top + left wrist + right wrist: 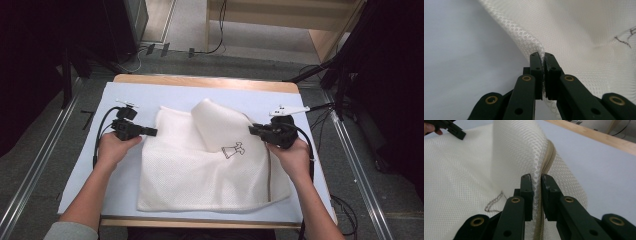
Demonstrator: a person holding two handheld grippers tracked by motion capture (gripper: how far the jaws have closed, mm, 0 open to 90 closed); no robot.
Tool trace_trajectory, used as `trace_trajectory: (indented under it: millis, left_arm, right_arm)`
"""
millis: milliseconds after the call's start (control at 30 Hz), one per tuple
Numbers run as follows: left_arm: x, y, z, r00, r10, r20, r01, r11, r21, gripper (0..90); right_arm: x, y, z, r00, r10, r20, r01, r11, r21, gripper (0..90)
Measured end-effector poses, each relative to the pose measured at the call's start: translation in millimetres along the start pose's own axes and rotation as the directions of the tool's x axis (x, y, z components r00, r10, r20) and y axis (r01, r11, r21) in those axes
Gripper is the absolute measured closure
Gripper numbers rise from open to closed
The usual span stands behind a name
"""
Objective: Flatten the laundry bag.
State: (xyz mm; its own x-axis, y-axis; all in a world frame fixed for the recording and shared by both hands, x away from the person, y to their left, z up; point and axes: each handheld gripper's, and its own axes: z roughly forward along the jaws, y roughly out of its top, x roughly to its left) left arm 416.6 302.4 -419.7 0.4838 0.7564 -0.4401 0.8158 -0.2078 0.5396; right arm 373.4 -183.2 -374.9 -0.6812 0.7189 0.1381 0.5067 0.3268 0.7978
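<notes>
Both tools [543, 58] [537, 180] pinching mesh bag [200, 170], dress logo [233, 149]

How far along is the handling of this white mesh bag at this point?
Done: both grips are set. The left gripper is shut on the left edge of the mesh bag; the right gripper pinches its zipper edge, and one top corner is already turned over. In hand: holding both edges. Left: the bag mostly lies flat on the table, so any lifting or folding seems still to come.
</notes>
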Motion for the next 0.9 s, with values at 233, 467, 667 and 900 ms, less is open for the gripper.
trace_trajectory:
  millis: [233, 467, 667, 900]
  left_arm:
    - [23.1, -4.4, -29.7, 0.9989, -0.045, -0.015, 0.044, 0.9957, -0.082, 88.1]
    - [49.6, -13.4, -36.2, 0.9891, -0.098, -0.11, 0.094, 0.9947, -0.042, 87.7]
    - [62.0, -19.1, -41.5, 0.9869, -0.116, -0.112, 0.109, 0.9918, -0.068, 86.9]
    - [65.2, -24.7, -44.4, 0.9881, -0.126, -0.088, 0.118, 0.9886, -0.094, 75.5]
  right_arm:
    - [-0.6, 0.4, -2.3, 0.9996, 0.021, 0.018, -0.02, 0.999, -0.03, 82.0]
    - [16.1, -7.3, 30.7, 0.9995, 0.019, -0.025, -0.019, 1.0, 0.008, 67.8]
    - [7.6, -8.6, 23.2, 0.9989, 0.039, -0.024, -0.04, 0.999, -0.025, 67.0]
    - [-13.4, -22.2, 35.3, 0.9952, 0.096, 0.017, -0.097, 0.995, 0.025, 65.7]
